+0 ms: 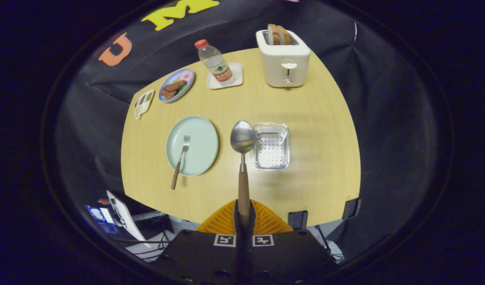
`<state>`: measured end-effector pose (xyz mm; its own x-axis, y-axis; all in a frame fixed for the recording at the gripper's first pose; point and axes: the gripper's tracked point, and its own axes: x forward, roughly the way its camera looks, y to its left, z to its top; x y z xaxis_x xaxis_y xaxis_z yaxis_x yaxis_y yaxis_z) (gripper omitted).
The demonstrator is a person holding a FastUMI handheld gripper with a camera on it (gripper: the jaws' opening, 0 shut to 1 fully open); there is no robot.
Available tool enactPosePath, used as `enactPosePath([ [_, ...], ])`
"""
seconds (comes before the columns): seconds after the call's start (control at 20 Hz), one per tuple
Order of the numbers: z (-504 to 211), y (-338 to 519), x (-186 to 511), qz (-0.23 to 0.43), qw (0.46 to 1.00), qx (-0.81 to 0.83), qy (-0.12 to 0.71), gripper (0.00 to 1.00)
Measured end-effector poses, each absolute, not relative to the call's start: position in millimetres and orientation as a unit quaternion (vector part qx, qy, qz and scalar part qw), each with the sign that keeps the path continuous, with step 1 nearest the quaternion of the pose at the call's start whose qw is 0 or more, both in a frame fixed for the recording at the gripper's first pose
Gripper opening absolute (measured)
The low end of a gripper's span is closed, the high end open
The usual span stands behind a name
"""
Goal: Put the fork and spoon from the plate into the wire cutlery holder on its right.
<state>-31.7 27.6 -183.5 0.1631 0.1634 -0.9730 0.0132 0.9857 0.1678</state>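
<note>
Jaws clamping spoon [243,138] handle, bowl beside holder [271,146] rim, fork [180,160] on plate [200,130]

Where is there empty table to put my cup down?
Bare wood lies right of the wire holder and between the plate and toaster. The far left is crowded: bottle, food plate. The fingers grip the spoon.

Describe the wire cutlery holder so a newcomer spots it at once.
On the wooden table, look in front of the white toaster. The wire cutlery holder sits right of the pale green plate, beside the spoon the tool grips. It alone is a clear-sided basket with a perforated floor.
</note>
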Motion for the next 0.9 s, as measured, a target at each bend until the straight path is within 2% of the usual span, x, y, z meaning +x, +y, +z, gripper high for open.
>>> enactPosePath([
  [0.2, -201.6, 16.6, -35.0, 0.022, 0.728, 0.108, 0.677, 0.0],
  [0.75, -227.9, 2.7, -14.6, -0.031, 0.686, 0.148, 0.712, 0.02],
  [0.9, -229.2, 9.1, -5.9, -0.024, 0.692, 0.16, 0.704, 0.11],
])
